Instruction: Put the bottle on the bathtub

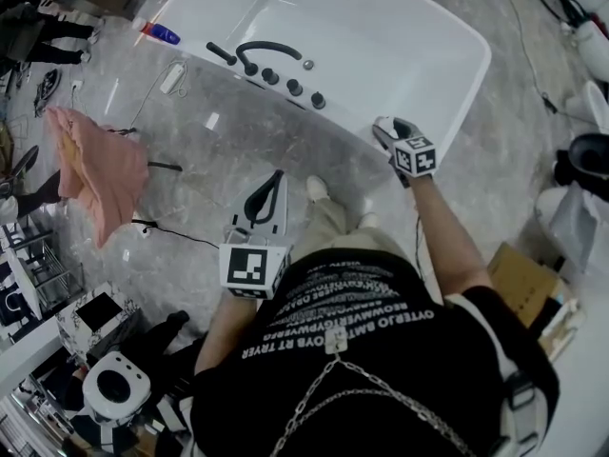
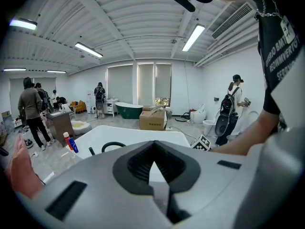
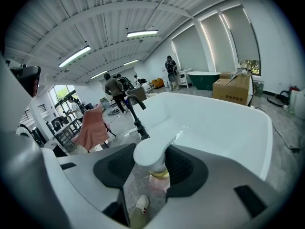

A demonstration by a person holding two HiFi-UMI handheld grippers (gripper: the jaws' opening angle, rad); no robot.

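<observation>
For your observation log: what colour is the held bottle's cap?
White cap, best in the right gripper view.

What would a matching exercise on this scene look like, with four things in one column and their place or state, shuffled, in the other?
Things:
1. bottle
2. black faucet
3. pink cloth
4. left gripper

Place or state:
A. mounted on the rim of the bathtub
B. jaws together, nothing between them
C. held between the jaws of the right gripper, white cap up
D. hanging beside the tub, at the head view's left

Pairs: 1-C, 2-A, 3-D, 4-B
</observation>
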